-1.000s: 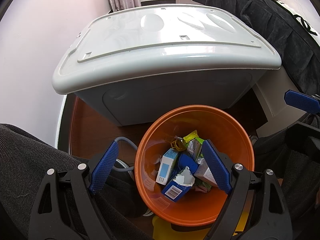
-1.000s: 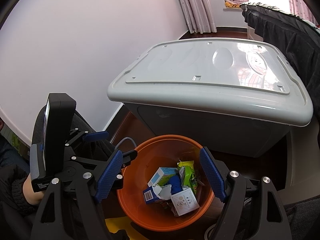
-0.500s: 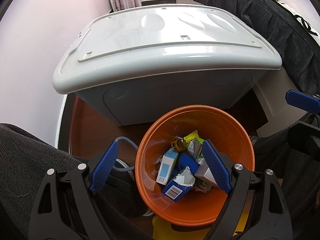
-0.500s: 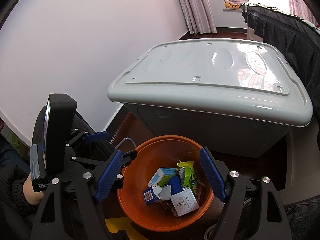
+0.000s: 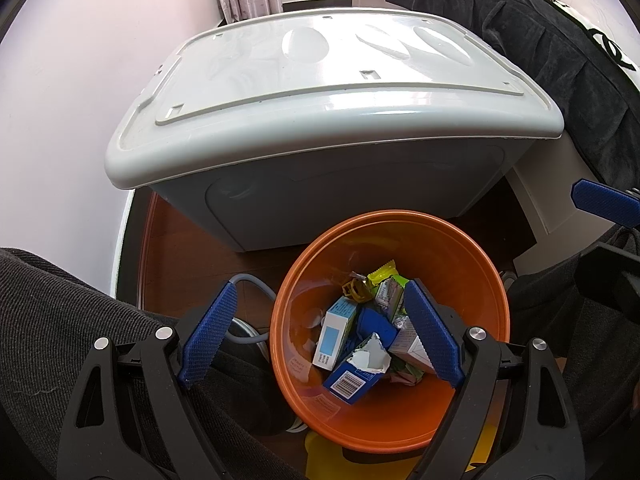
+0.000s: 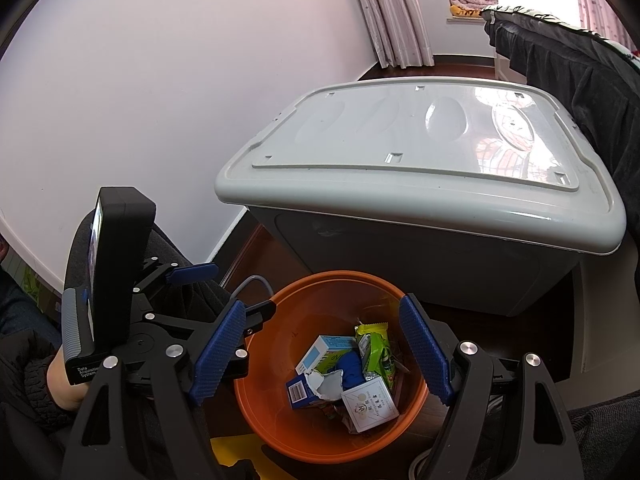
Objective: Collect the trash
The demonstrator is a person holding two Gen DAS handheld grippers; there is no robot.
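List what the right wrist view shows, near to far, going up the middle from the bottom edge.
Orange bin with the trash, including the white carton → grey lidded storage box → curtains at the far wall.

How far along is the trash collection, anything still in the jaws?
Looks nearly done. The orange bin already holds small cartons and green wrappers. Nothing is in hand: left gripper and right gripper both hang over the bin with jaws open and empty. No loose trash shows outside the bin in either view.
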